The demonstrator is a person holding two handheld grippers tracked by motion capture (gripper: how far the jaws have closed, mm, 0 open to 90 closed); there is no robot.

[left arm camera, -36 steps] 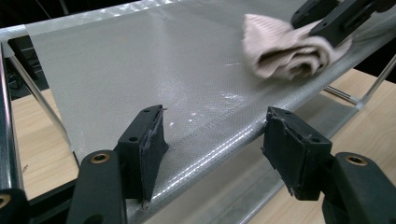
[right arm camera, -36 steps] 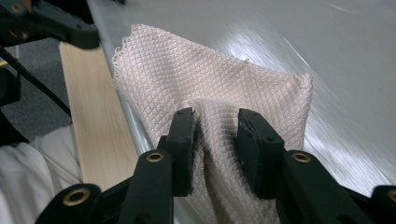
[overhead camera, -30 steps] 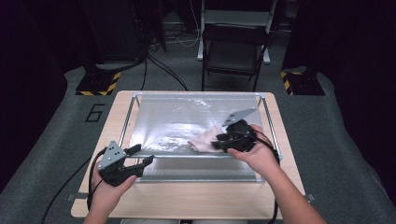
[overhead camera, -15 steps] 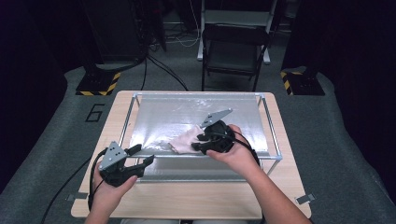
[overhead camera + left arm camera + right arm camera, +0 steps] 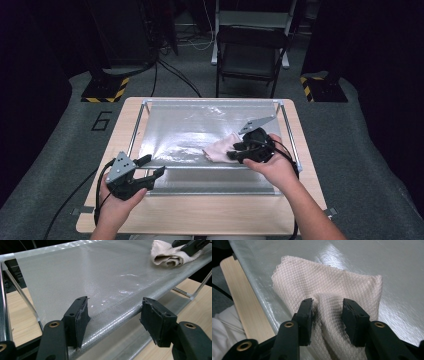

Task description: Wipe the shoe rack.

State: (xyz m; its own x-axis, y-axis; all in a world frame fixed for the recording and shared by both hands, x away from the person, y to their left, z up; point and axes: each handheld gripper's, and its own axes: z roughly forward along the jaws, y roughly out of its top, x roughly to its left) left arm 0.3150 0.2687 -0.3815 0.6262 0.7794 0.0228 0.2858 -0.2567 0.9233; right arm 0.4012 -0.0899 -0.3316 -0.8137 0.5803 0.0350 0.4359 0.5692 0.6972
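A pale pink waffle-weave cloth (image 5: pixel 220 148) (image 5: pixel 324 282) lies crumpled on the right front part of a shiny mesh sheet (image 5: pixel 190 125) stretched in a metal frame. My right gripper (image 5: pixel 237 150) (image 5: pixel 328 306) reaches it from the right. Its jaws have just been opening a little, but a raised fold of the cloth is still pinched between the pads. My left gripper (image 5: pixel 152 166) (image 5: pixel 117 310) stands open at the frame's front left. The sheet's front edge (image 5: pixel 120 315) runs between its jaws without touching them. The left gripper view also has the cloth (image 5: pixel 167 256) and the right gripper (image 5: pixel 190 245) far off.
The frame stands on a wooden table (image 5: pixel 210 210), with a bare strip of wood (image 5: pixel 242 297) along its front. A metal rail (image 5: pixel 287 130) borders the sheet on the right. A dark folding chair (image 5: pixel 250 55) and cables sit on the floor behind.
The right hand dragged the cloth left along the sheet, then back to the right, and the cloth now lies more bunched. The left gripper has stayed put.
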